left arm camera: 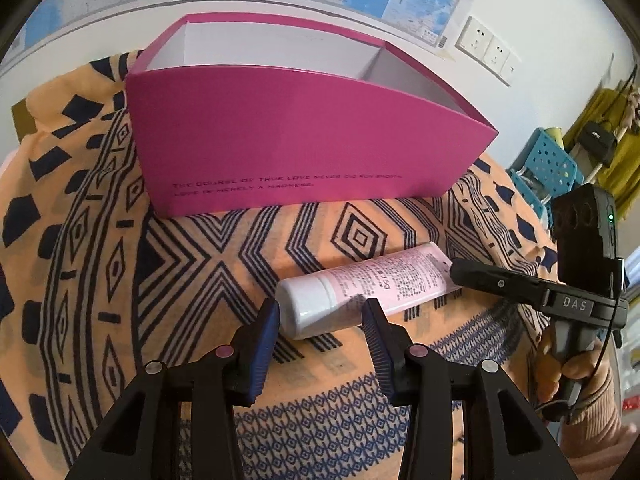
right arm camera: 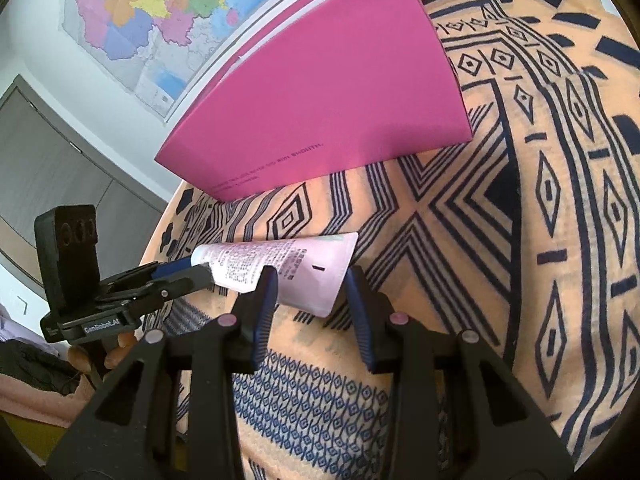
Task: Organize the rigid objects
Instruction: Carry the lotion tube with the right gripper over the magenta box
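Observation:
A pink tube (left arm camera: 380, 280) with a white cap (left arm camera: 308, 308) lies on the patterned cloth in front of the magenta box (left arm camera: 296, 140). My left gripper (left arm camera: 320, 312) straddles the cap end, its blue pads close on either side without clearly pressing. In the right wrist view the tube (right arm camera: 288, 268) has its flat crimped end between the pads of my right gripper (right arm camera: 310, 286), which is shut on it. My left gripper (right arm camera: 192, 270) shows there at the cap end, and my right gripper (left arm camera: 454, 272) shows in the left wrist view at the crimped end.
The magenta box (right arm camera: 328, 92) stands open-topped with a white inside, and nothing shows in the part I can see. An orange cloth (left arm camera: 200, 272) with dark geometric print covers the table. A blue perforated stool (left arm camera: 548, 164) stands past the table's right edge. A person's hand (left arm camera: 572, 372) holds the right gripper.

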A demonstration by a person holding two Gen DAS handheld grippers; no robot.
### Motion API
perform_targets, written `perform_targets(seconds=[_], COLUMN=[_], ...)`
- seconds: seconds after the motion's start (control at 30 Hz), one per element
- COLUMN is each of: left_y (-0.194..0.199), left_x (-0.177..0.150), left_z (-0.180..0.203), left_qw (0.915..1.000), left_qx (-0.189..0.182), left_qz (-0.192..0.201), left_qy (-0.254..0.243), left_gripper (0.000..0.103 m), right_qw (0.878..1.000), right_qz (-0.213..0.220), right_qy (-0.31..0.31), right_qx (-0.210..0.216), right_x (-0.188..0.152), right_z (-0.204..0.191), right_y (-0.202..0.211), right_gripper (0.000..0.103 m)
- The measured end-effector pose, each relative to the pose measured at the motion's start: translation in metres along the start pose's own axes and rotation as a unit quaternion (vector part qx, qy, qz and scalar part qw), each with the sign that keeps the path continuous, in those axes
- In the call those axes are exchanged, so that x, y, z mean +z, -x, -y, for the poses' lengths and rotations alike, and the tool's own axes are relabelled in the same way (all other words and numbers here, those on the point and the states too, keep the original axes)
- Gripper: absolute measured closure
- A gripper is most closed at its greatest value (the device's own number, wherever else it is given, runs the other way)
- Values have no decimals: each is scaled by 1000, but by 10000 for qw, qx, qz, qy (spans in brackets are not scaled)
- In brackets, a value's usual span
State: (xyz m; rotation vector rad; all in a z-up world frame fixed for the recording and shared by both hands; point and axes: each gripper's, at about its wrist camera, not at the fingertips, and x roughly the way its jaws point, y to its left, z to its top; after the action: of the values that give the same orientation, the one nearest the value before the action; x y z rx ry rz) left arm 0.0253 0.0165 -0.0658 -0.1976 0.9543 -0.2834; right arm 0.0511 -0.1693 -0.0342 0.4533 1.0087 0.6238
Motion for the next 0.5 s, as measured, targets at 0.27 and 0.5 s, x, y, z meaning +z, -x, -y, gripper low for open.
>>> perform_targets(seconds=[0.27,0.5], left_y=[-2,-1], left_x=[2,2], left_z=[-4,-1], left_qw=[9999,10000], left_qx=[-86,76], left_qz=[-54,-16], left_qy=[100,31], left_gripper=[67,66], right_qw=[10000,10000], right_qz=[10,-11], right_qy=[-22,-11], right_qx=[46,68], right_x=[0,2], right_z=[2,0], right_y=[-1,-4], right_gripper=[64,64])
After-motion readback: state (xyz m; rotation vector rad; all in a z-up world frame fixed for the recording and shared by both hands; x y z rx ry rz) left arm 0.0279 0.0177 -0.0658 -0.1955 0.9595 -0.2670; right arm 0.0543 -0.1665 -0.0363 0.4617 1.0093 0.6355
